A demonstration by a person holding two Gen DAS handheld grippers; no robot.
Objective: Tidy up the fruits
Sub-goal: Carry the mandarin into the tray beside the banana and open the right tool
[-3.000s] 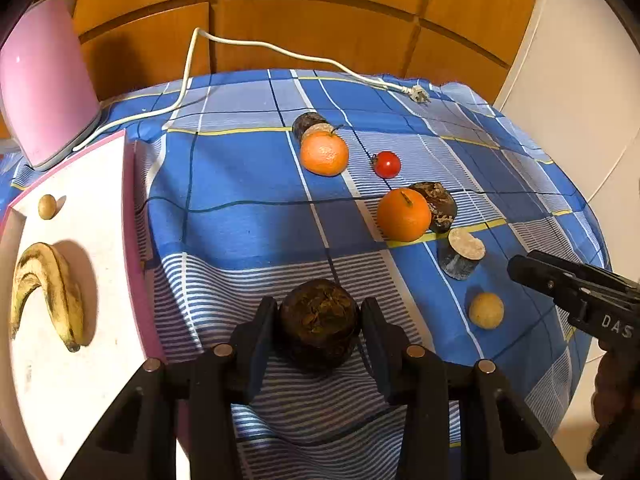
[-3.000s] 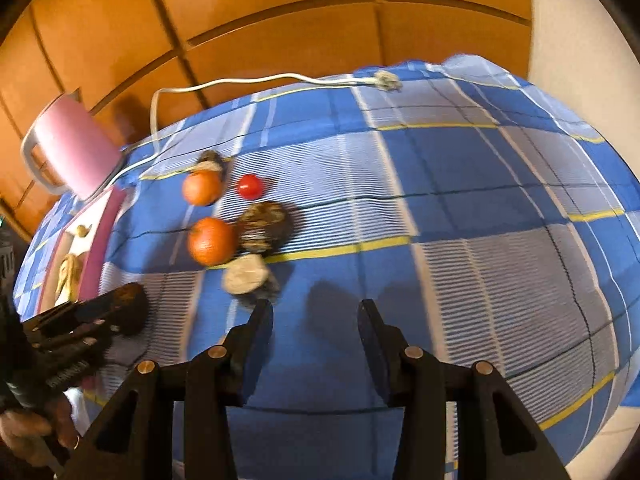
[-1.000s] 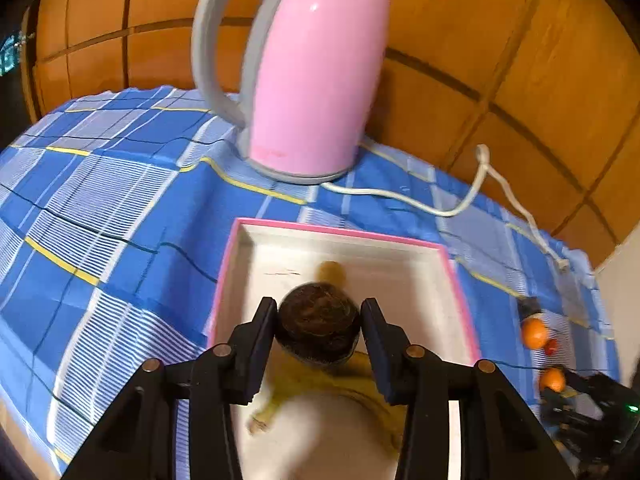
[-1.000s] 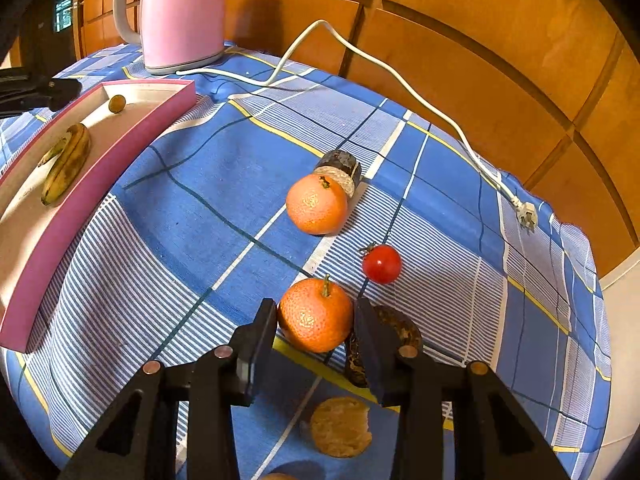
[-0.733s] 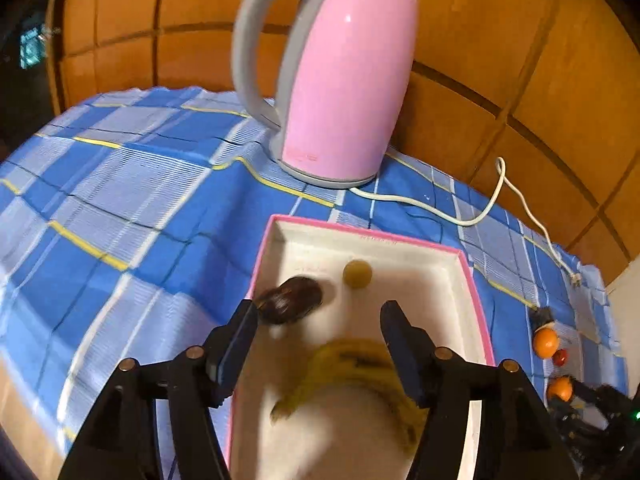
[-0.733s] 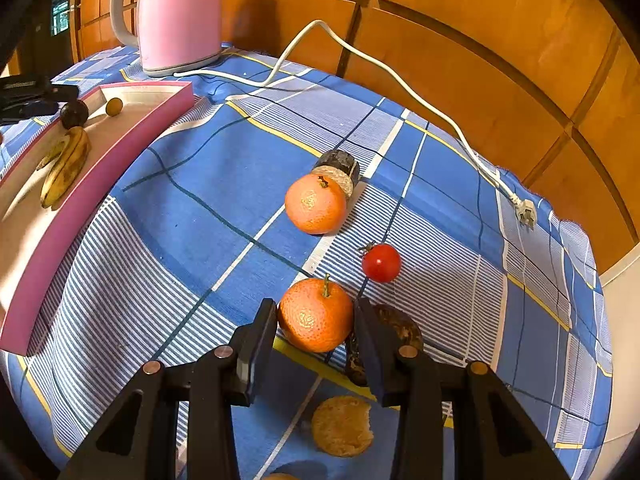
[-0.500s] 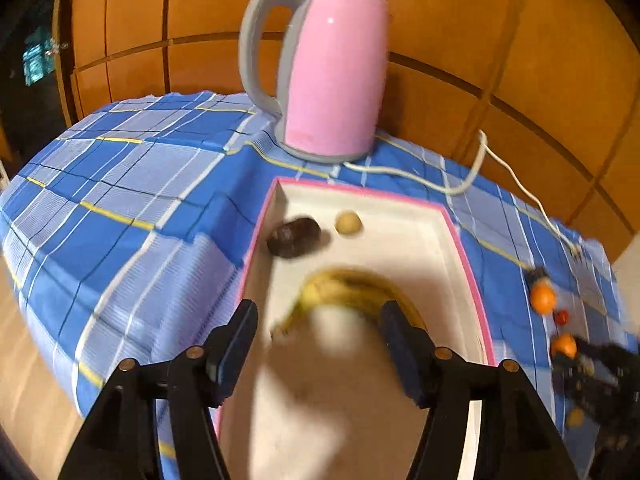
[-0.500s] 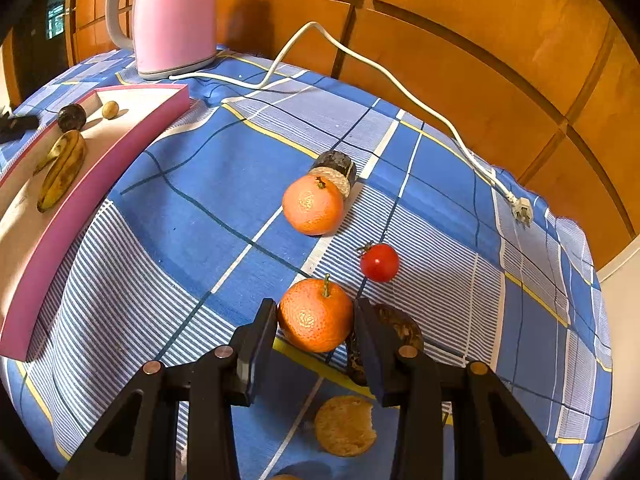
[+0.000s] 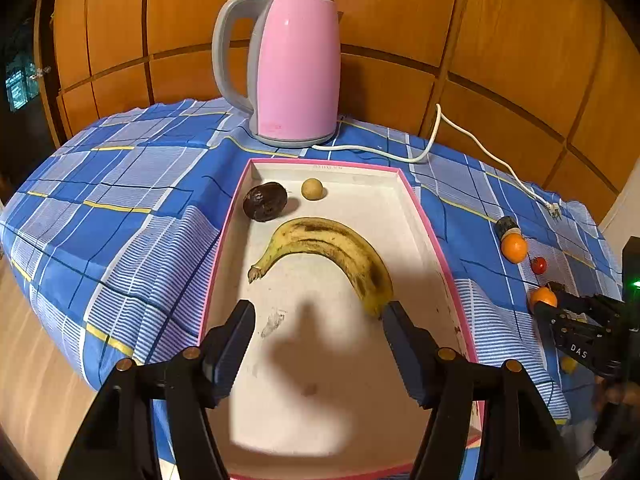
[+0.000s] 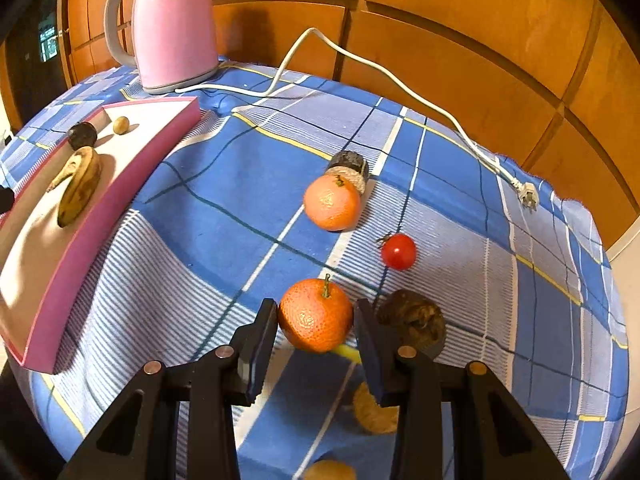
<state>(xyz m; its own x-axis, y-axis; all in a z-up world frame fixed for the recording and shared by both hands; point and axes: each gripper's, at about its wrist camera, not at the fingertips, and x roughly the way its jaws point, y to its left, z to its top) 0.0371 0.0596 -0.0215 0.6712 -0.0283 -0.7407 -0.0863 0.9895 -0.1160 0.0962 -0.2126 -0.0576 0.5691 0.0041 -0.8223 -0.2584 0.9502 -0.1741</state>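
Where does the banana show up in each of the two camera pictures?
Left wrist view: the banana lies mid-picture in the pink-rimmed tray, just ahead of the open fingers.
Right wrist view: the banana is at the far left, in that tray.
Shared landmark: the pink kettle.

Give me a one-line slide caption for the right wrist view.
Right gripper jaws closed around an orange on the blue checked tablecloth, pink tray with banana at left.
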